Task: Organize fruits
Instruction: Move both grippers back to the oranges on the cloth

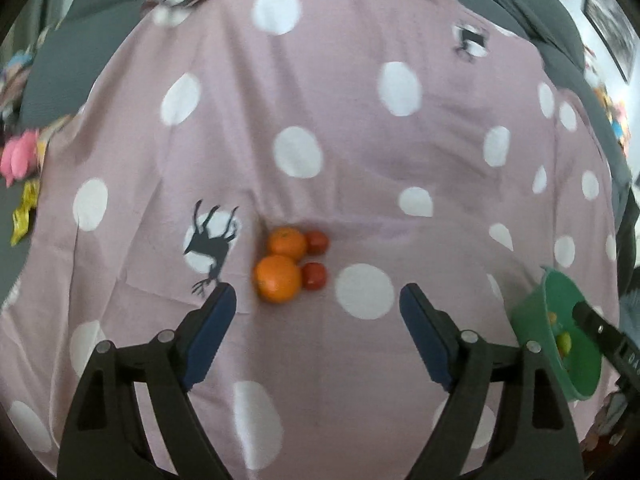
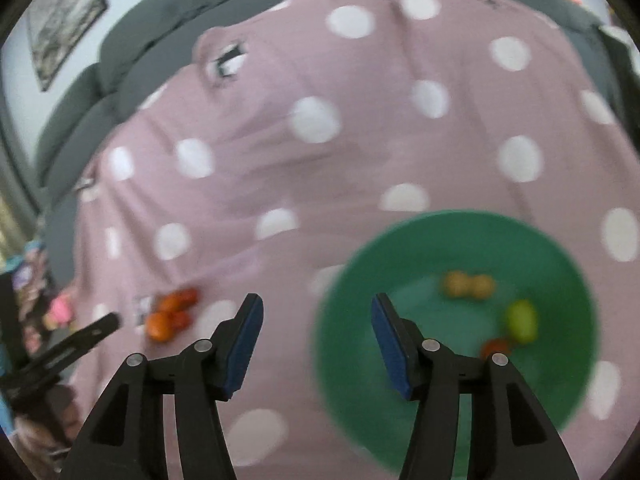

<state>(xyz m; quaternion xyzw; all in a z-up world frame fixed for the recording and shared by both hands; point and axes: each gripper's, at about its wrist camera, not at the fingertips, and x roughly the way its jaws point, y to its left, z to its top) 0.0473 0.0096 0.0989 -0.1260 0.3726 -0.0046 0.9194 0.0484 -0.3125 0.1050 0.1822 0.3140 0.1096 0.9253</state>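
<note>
I see two oranges (image 1: 279,262) and two tomatoes (image 1: 315,259) clustered touching on pink dotted cloth (image 1: 320,120), at 12 o'clock just ahead of left gripper (image 1: 317,297), jaws wide apart, empty. Green bowl (image 2: 360,360) at my 3 o'clock holds blurred fruit (image 2: 521,321). Right gripper (image 2: 317,308) spread, empty, over bowl's rim. No legible writing.
</note>
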